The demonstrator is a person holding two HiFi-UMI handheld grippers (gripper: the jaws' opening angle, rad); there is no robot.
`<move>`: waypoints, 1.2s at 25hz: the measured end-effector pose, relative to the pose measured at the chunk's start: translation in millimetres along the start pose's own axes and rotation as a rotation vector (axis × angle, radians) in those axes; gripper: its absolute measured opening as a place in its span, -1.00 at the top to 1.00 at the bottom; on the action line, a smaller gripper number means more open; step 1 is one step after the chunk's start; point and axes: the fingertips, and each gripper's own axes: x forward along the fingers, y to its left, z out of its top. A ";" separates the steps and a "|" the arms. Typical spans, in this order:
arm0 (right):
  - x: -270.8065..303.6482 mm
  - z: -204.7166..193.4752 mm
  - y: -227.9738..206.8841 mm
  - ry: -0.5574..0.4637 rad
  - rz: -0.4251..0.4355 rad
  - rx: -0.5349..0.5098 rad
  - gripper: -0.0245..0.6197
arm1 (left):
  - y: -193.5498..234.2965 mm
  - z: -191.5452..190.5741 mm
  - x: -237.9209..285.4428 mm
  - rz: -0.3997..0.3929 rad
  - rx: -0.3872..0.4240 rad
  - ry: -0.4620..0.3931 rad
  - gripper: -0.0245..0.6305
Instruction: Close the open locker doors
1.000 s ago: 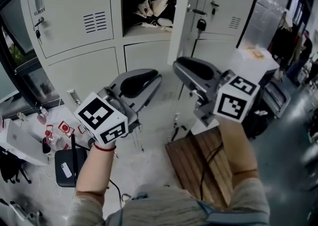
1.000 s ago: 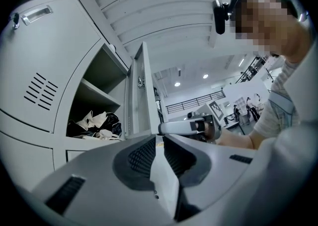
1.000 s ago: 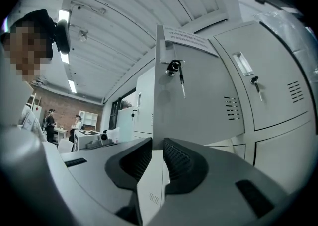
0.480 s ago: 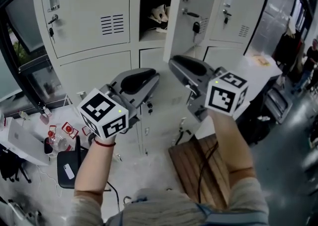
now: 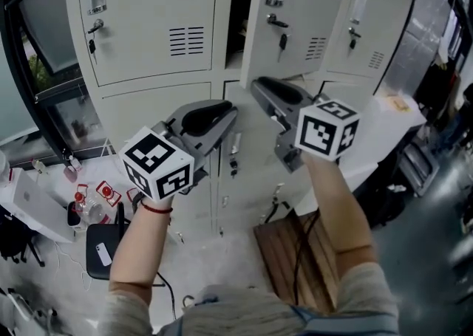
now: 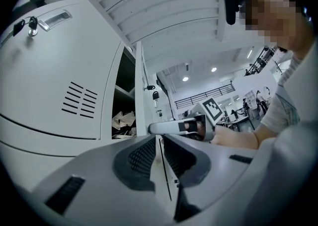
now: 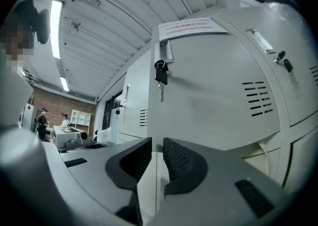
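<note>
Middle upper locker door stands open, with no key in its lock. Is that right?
Not quite. A key hangs from the lock of the open locker door, as the right gripper view shows. The door does stand open.

Locker bank (image 5: pixel 140 117) stands ahead. Upper row, left to right:

- closed door (image 5: pixel 148 17)
- open compartment (image 5: pixel 240 9)
- its door (image 5: pixel 295 21), swung out to the right of the opening
- a further closed door (image 5: pixel 377 21)

A key (image 5: pixel 281 40) hangs in the open door's lock. Papers (image 6: pixel 121 120) lie in the compartment.

Left gripper (image 5: pixel 233 113) is before the lower lockers, below the opening. Right gripper (image 5: pixel 256 88) is just beside it on the right, at the open door's lower edge.

On the floor, a pallet (image 5: pixel 295 261) lies right of centre, near the lockers. A phone (image 5: pixel 101 253) lies on a stand (image 5: pixel 92 262) at left. A table (image 5: pixel 384 131) stands right of the pallet.
</note>
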 end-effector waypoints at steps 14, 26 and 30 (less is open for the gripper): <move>46.9 -10.5 -27.5 0.034 -0.064 -0.014 0.76 | 23.5 -7.1 8.7 0.022 -0.002 0.020 0.80; 68.2 -11.9 -37.2 0.072 -0.108 -0.019 0.76 | 32.2 -12.5 10.4 0.039 -0.010 0.038 0.80; 71.4 -16.4 -42.5 0.076 -0.122 -0.007 0.76 | 32.0 -13.9 11.8 0.042 -0.014 0.042 0.80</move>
